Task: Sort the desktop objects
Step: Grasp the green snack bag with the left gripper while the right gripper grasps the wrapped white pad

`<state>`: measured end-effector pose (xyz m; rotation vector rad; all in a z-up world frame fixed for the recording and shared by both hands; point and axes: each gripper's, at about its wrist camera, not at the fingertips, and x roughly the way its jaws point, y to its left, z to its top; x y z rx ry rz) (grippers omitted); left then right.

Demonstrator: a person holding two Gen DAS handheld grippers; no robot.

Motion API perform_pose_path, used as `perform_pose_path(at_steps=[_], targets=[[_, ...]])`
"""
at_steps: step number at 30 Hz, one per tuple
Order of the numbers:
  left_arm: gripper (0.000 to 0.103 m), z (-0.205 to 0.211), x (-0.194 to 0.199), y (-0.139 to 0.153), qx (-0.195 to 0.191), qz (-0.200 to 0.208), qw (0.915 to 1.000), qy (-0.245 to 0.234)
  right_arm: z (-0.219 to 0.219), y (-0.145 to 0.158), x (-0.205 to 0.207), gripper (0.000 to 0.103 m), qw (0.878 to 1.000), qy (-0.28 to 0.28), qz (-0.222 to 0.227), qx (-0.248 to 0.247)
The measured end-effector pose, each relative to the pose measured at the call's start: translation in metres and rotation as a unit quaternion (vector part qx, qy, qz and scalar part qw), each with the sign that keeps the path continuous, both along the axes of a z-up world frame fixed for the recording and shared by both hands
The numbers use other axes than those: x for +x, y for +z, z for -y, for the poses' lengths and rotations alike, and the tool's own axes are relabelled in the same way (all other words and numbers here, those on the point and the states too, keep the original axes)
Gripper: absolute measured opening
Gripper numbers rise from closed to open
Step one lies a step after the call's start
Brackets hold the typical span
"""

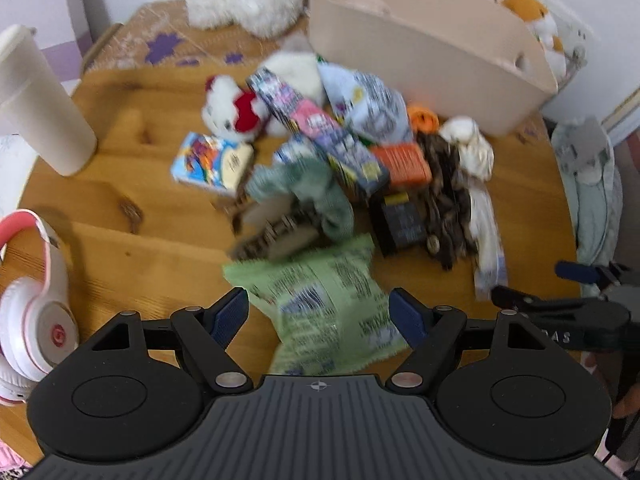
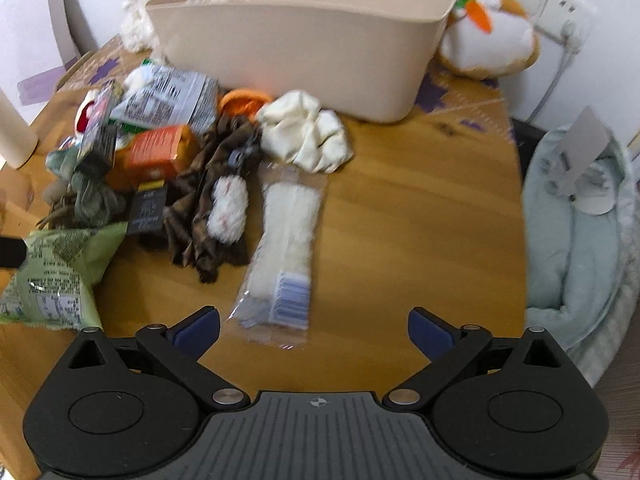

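A pile of small objects lies mid-table in front of a beige bin, which also shows in the right wrist view. My left gripper is open, its fingers on either side of a green snack bag; contact cannot be told. The bag also shows in the right wrist view. My right gripper is open and empty, just short of a clear packet of white fluff. The pile includes an orange box, a brown cloth, a white cloth and a silver snack bag.
A white cup and white-pink headphones sit at the table's left. A plush cat and a colourful box lie left of the pile. A carrot plush stands behind the bin. A pale blue cushion lies off the right edge.
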<state>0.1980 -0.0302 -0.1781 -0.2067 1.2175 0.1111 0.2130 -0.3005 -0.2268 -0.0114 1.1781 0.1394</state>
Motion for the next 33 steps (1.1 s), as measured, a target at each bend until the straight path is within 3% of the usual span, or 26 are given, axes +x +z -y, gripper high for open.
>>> perform_pose_path(at_steps=[7,13,19,21,27,32,33], targets=[[0.079,0.015,0.009,-0.032,0.009,-0.032,0.9994,0.005,-0.012,-0.015,0.013,0.102,1.000,0.009,-0.011,-0.008],[0.087,0.019,0.019,-0.049,0.015,-0.037,0.9989,0.025,-0.018,-0.026,0.026,0.100,0.999,0.022,-0.014,-0.028],[0.092,0.010,0.028,-0.069,-0.022,-0.052,0.9970,0.052,-0.021,-0.025,0.035,0.098,1.000,0.015,0.002,-0.023],[0.092,0.005,0.030,-0.075,-0.045,-0.057,0.9953,0.065,-0.021,-0.024,0.036,0.093,1.000,0.017,0.007,-0.019],[0.088,0.007,0.030,-0.074,-0.037,-0.042,0.9969,0.056,-0.019,-0.016,0.030,0.065,0.999,0.026,0.019,-0.014],[0.072,0.011,0.029,-0.069,-0.034,-0.046,0.9976,0.039,-0.015,-0.011,0.031,0.034,0.999,0.022,0.018,-0.015],[0.071,0.013,0.029,-0.068,-0.029,-0.049,0.9977,0.038,-0.014,-0.012,0.031,0.034,1.000,0.022,0.016,-0.013]])
